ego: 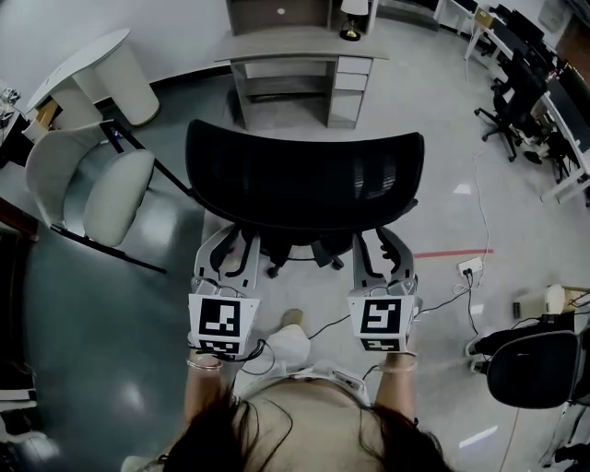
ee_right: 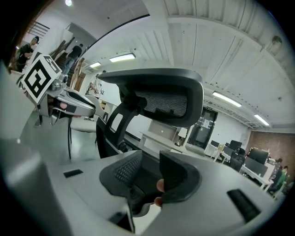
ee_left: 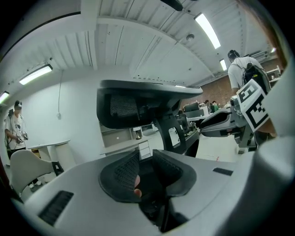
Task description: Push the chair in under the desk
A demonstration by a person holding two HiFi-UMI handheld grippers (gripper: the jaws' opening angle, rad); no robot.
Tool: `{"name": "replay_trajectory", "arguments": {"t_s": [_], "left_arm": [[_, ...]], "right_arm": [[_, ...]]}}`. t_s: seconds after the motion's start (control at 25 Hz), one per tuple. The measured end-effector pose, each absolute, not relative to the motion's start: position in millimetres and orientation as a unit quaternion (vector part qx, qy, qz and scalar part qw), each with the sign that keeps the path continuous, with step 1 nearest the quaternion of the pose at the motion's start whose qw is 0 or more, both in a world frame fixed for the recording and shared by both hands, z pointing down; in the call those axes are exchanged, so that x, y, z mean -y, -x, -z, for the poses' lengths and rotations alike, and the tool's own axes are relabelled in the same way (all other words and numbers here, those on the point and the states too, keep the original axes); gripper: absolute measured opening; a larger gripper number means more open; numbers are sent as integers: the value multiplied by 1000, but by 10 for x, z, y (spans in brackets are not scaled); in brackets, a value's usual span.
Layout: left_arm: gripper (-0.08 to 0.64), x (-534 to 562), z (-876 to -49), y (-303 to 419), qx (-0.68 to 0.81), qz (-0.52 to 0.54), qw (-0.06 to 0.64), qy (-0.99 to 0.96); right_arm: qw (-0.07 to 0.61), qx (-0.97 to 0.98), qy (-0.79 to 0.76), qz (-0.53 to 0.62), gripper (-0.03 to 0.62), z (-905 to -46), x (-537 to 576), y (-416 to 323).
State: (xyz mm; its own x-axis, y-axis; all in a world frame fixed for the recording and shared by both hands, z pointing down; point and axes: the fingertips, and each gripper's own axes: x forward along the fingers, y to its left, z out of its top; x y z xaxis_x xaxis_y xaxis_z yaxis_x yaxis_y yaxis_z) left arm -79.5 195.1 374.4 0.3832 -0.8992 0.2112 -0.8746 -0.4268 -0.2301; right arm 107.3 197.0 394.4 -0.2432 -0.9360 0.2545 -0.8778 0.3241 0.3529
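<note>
We are standing right behind the black mesh chair (ego: 304, 180), looking steeply down on the top of its backrest. The chair sits out on the floor (ego: 120, 304), well apart from the grey surface (ego: 300, 44) with its drawers, which stands straight ahead at the top of the head view. A stretch of bare floor lies between the two, and the backrest is turned towards us.

We have the left tongs (ego: 228, 251) low by the backrest's left side and the right tongs (ego: 384, 251) low by its right. They are level with each other and both point forward at the chair. From above, their tips slip under the backrest's lower edge, so there we cannot tell whether they touch it.

The left gripper view settles the grip. The two dark pads stand apart with only a gap between them, and the backrest hangs above and beyond. It's the same story in the right gripper view: pads parted, chair frame ahead and clear of the tips. Neither pair of tongs is clamped on anything.

Around us, a white chair (ego: 101, 189) stands off to the left and a second black chair (ego: 535, 369) sits at lower right. A red strip (ego: 452, 253) on the floor runs just right of our chair, and a small lamp (ego: 351, 28) stands on the surface.
</note>
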Motion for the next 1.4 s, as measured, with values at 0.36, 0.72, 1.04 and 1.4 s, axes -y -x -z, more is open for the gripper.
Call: {"name": "replay_trajectory", "arguments": {"t_s": [0.36,0.72,1.04,1.4], "left_arm": [[114,-1725,-3955,829,-521,205,62,826],[153,-1498,-4113,965,-518,255,77,813],[181,-1347,-4285,1027,-506,324,128,789],[187,-1281,-4358,994,-495,372,161,768]], "right_arm": [[260,766,-583,79,133,-4132,-1761,-1140],[300,755,-576,92,176,-4265,-1596,-1101],[342,739,-572,98,207,-4374,-1518,-1112],[368,723,-574,112,215,-4441,-1434,-1142]]}}
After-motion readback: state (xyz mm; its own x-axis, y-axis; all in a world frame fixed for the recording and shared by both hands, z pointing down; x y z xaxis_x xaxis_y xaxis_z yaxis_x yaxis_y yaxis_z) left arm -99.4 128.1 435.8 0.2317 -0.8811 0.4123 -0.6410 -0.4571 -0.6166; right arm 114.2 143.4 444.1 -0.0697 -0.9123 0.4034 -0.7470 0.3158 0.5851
